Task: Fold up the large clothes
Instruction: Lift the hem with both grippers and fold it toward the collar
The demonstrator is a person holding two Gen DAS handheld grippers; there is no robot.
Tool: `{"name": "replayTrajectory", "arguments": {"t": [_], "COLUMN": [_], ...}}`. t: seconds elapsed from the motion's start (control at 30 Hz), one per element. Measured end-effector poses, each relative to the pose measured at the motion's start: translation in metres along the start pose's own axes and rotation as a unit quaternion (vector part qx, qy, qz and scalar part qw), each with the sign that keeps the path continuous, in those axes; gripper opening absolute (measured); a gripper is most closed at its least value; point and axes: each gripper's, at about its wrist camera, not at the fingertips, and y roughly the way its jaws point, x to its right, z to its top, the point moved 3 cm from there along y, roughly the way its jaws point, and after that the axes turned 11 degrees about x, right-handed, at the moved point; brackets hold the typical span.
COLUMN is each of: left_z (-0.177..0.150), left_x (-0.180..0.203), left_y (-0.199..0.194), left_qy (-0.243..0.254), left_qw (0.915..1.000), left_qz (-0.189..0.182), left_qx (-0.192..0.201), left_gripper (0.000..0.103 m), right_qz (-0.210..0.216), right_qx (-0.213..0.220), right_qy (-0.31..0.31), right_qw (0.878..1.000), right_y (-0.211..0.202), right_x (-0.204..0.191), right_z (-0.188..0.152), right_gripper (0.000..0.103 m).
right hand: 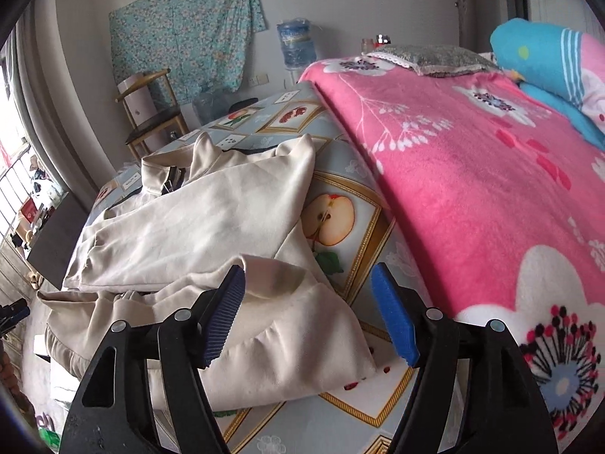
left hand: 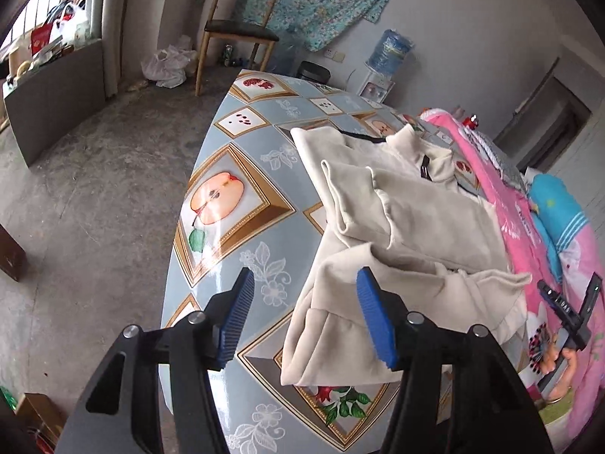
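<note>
A cream zip-up jacket (left hand: 416,212) lies partly folded on a table (left hand: 234,193) covered with a fruit-pattern cloth. Its sleeves are laid over the body and its hem is bunched at the near edge. My left gripper (left hand: 304,304) is open and empty, just above the near left hem corner. In the right wrist view the jacket (right hand: 196,219) fills the left half of the table (right hand: 355,249). My right gripper (right hand: 308,302) is open and empty above the near right hem corner. The right gripper also shows in the left wrist view (left hand: 567,310), off to the right.
A bed with a pink flowered blanket (right hand: 472,174) runs along the table's right side, with a blue pillow (right hand: 544,60) and a grey cushion (right hand: 435,58). A wooden chair (left hand: 238,30), a water bottle (left hand: 389,49) and a concrete floor (left hand: 94,174) lie beyond the table.
</note>
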Motion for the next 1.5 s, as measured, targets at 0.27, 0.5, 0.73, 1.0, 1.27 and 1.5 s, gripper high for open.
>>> {"name": "replayTrajectory", "arguments": {"t": [0.27, 0.5, 0.73, 1.0, 1.27, 1.5], "left_z": [-0.039, -0.044, -0.033, -0.030, -0.046, -0.050], "left_x": [0.028, 0.022, 0.025, 0.071, 0.082, 0.078], "left_y": [0.041, 0.045, 0.017, 0.034, 0.064, 0.058], "left_qy": [0.061, 0.057, 0.072, 0.119, 0.182, 0.186], "left_qw": [0.9962, 0.9953, 0.9954, 0.9927, 0.9807, 0.9803], "left_qz": [0.033, 0.055, 0.061, 0.017, 0.062, 0.056], "left_qx": [-0.053, -0.055, -0.013, -0.010, -0.037, -0.034], "left_gripper": [0.057, 0.058, 0.058, 0.058, 0.058, 0.058], "right_qz": [0.005, -0.067, -0.066, 0.047, 0.014, 0.073], "right_qx": [-0.054, -0.086, -0.044, -0.059, -0.077, -0.058], "right_qy": [-0.046, -0.090, -0.056, -0.013, 0.080, 0.024], "right_qw": [0.997, 0.990, 0.995, 0.997, 0.994, 0.995], "right_y": [0.009, 0.043, 0.020, 0.059, 0.085, 0.023], "right_x": [-0.016, -0.013, -0.011, -0.052, -0.025, -0.058], "right_z": [-0.032, -0.053, -0.033, -0.006, 0.009, 0.013], "right_gripper": [0.074, 0.081, 0.067, 0.023, 0.025, 0.055]}}
